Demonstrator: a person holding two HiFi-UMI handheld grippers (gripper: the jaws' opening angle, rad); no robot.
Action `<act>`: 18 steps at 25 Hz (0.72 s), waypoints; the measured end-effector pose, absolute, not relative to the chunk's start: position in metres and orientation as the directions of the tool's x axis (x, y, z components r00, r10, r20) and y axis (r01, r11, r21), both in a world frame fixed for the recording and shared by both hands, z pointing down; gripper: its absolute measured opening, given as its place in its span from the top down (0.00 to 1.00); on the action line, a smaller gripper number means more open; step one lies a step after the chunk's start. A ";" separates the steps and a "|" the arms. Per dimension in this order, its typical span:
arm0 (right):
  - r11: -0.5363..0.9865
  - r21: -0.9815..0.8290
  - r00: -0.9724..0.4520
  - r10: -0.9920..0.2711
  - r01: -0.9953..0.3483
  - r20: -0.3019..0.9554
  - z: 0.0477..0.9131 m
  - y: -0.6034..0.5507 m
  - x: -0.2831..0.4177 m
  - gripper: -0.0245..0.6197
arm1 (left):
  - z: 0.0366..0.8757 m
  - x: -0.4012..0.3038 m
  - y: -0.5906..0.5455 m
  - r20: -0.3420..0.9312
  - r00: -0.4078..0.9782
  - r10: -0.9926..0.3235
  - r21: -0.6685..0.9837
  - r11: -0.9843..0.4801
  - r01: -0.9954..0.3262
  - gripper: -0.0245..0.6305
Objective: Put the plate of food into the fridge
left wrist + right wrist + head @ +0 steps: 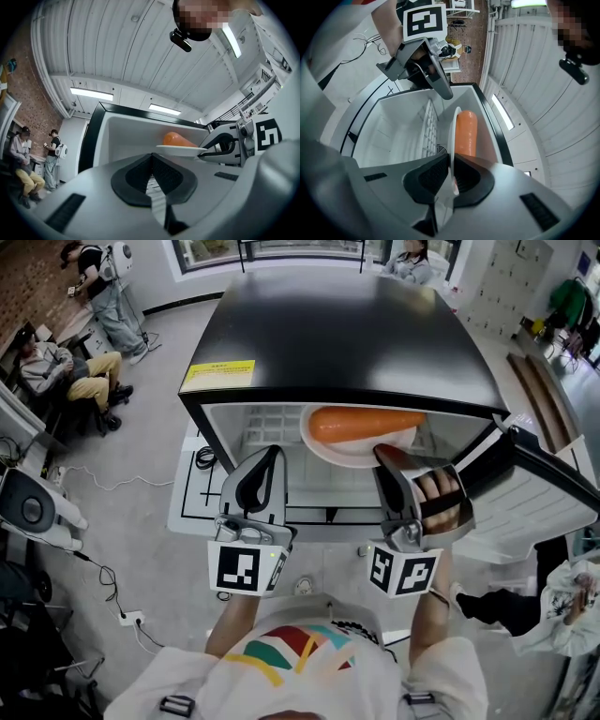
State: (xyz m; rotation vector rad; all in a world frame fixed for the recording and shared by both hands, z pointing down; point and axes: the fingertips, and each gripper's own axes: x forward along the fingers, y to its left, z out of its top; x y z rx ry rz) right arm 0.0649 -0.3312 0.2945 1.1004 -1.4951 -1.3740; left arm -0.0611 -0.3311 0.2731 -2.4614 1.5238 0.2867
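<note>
Right gripper (449, 174): jaws nearly together, pinching the thin rim of the white plate (453, 129). Plate seen edge-on in the right gripper view. In the head view it sits right of centre, at the fridge's open mouth, partly under the top edge.

On the plate: one long orange food (367, 423) piece, smooth, lying lengthwise.

Left gripper (272, 456): jaws pressed together, nothing between them. It is just left of the plate, not touching it, tip at the fridge opening.

Fridge (337, 334): black top, white inside. Door (530, 493) swung open toward the right of the frame. White wire shelf (426, 124) visible inside, beside the plate.

Writing: yellow sticker (217, 375) on the top's front left corner; dark print, too small to read. No brand legible. Black-and-white square markers on both gripper cubes, bottom centre of the head view.
</note>
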 end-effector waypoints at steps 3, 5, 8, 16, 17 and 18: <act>0.049 0.997 -0.290 -0.956 -0.056 0.031 0.297 -0.342 0.063 0.92 | 0.277 -0.064 -0.336 -0.278 0.439 -0.855 -0.084 -0.433 -0.897 0.95; 0.061 0.997 -0.291 -0.956 -0.043 0.046 0.299 -0.349 0.061 0.92 | 0.280 -0.067 -0.338 -0.270 0.438 -0.857 -0.079 -0.434 -0.898 0.95; 0.075 0.997 -0.285 -0.956 -0.023 0.066 0.302 -0.359 0.059 0.92 | 0.287 -0.068 -0.341 -0.253 0.440 -0.862 -0.075 -0.435 -0.897 0.95; 0.119 0.993 -0.275 -0.955 -0.015 0.110 0.310 -0.382 0.058 0.91 | 0.299 -0.067 -0.348 -0.219 0.442 -0.870 -0.072 -0.438 -0.896 0.95; 0.124 0.992 -0.272 -0.955 -0.016 0.115 0.311 -0.385 0.058 0.91 | 0.301 -0.067 -0.349 -0.215 0.443 -0.871 -0.070 -0.438 -0.896 0.95; 0.130 0.991 -0.270 -0.955 -0.015 0.121 0.312 -0.388 0.058 0.91 | 0.302 -0.067 -0.350 -0.212 0.443 -0.871 -0.069 -0.439 -0.896 0.95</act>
